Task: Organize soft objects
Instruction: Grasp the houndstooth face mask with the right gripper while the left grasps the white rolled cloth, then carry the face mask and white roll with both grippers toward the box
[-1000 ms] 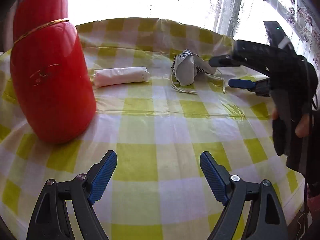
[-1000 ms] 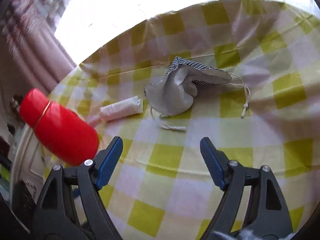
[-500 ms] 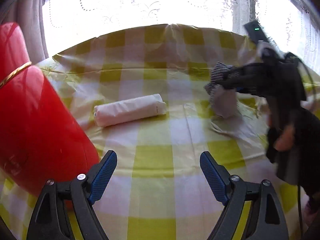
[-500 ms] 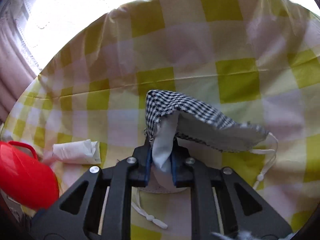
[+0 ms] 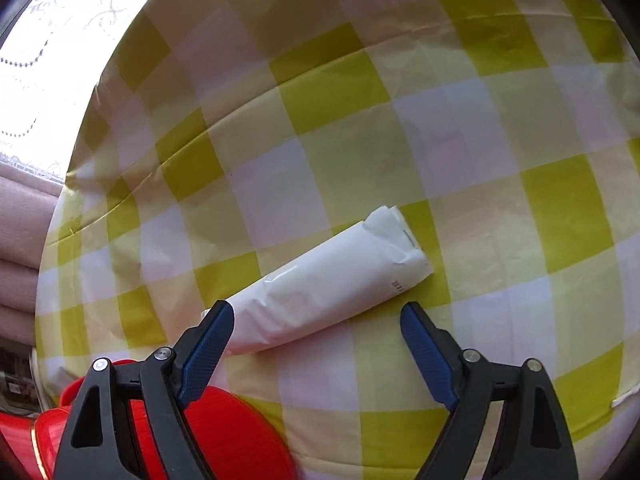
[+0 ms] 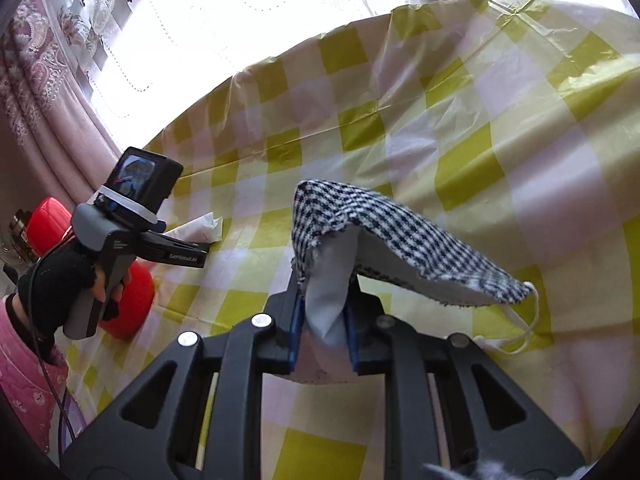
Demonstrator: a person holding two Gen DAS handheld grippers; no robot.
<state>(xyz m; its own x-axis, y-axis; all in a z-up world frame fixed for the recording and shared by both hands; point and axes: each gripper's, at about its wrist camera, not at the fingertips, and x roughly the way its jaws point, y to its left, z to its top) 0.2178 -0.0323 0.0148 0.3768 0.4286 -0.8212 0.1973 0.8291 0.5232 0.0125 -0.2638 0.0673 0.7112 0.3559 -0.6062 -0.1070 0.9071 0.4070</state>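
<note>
1. Our right gripper (image 6: 322, 330) is clamped on the checked fabric pouch with white drawstring (image 6: 404, 244), lifted off the yellow-checked tablecloth (image 6: 500, 140).
2. Our left gripper (image 5: 316, 340), jaws wide and empty, hovers over the white rolled tissue pack (image 5: 332, 284) lying on the cloth.
3. Nothing looks sorted yet; both items remain to place.

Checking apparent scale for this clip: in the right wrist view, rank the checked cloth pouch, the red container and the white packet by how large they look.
1. checked cloth pouch, though nearness to the camera inflates it
2. red container, partly hidden
3. white packet, mostly hidden behind the left gripper
</note>
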